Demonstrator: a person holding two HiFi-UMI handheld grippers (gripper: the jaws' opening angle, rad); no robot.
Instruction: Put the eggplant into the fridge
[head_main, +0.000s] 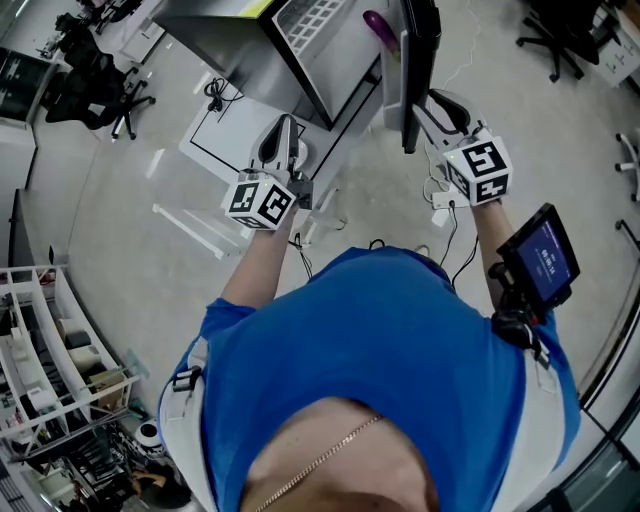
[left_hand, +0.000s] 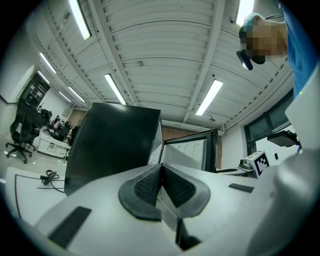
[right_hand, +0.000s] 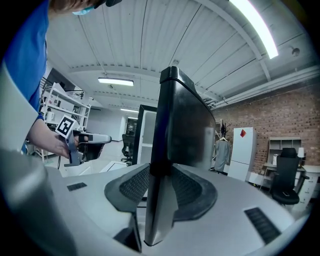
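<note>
head view: eggplant (head_main: 377, 28) glossy purple, elongated.

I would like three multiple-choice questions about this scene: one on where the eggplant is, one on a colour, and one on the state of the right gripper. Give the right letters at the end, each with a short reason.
1. Where is the eggplant?
A. On the floor
B. On an office chair
C. Inside the open fridge

2. What colour is the person's shirt?
A. Blue
B. Red
C. White

3. What is the state of the right gripper?
A. Open, in free air
B. Shut on the edge of the fridge door
C. Shut on the eggplant

Answers:
1 C: the head view shows the purple shape in the fridge opening, next to the door.
2 A: the shirt fills the lower head view in blue.
3 B: the right gripper view shows the fingers pressed on both sides of the door edge.
</note>
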